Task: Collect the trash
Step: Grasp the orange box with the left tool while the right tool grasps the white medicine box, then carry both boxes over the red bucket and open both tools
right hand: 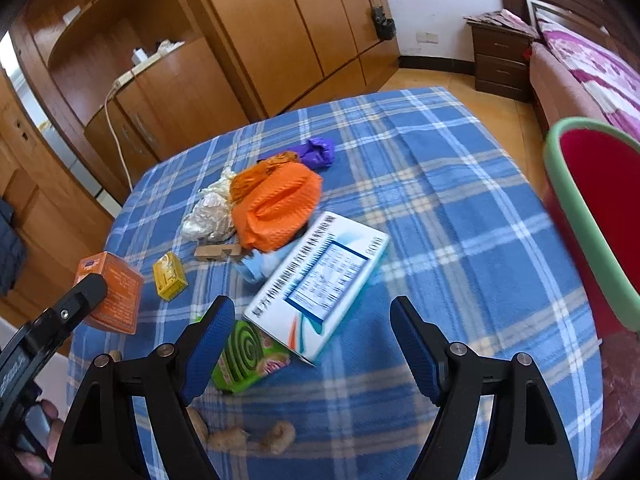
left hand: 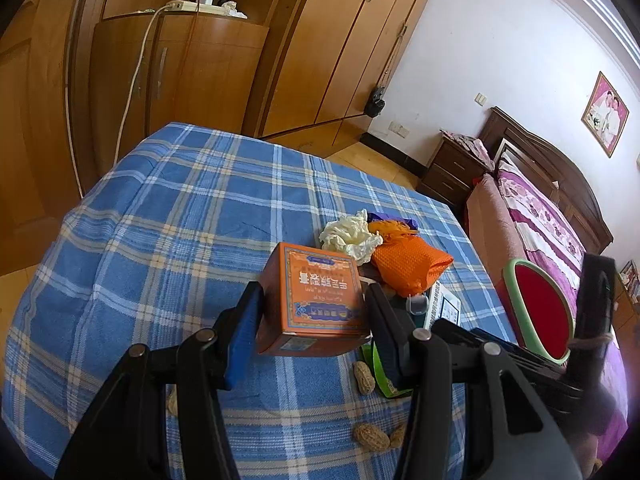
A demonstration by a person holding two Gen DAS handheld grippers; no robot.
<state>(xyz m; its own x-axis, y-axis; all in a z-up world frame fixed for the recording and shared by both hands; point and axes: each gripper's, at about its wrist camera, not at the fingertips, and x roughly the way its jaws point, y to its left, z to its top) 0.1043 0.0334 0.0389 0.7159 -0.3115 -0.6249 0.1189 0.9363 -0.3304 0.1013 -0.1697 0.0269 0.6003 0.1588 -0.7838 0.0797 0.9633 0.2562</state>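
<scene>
On a table draped in a blue plaid cloth (left hand: 168, 216), the left gripper (left hand: 310, 312) is clamped on an orange box (left hand: 316, 296), its blue pads pressing the box's two sides near the table's left edge. The right gripper (right hand: 312, 344) hangs with its jaws spread wide and nothing between them, a white-and-blue carton (right hand: 320, 280) lying just beyond its fingertips and a green mosquito-coil box (right hand: 244, 356) beside its left finger. Farther off sit a small yellow box (right hand: 170, 276), crumpled orange bag (right hand: 276, 208) and peanut shells (left hand: 370, 436), while a red bin with a green rim (right hand: 592, 208) stands at the right.
</scene>
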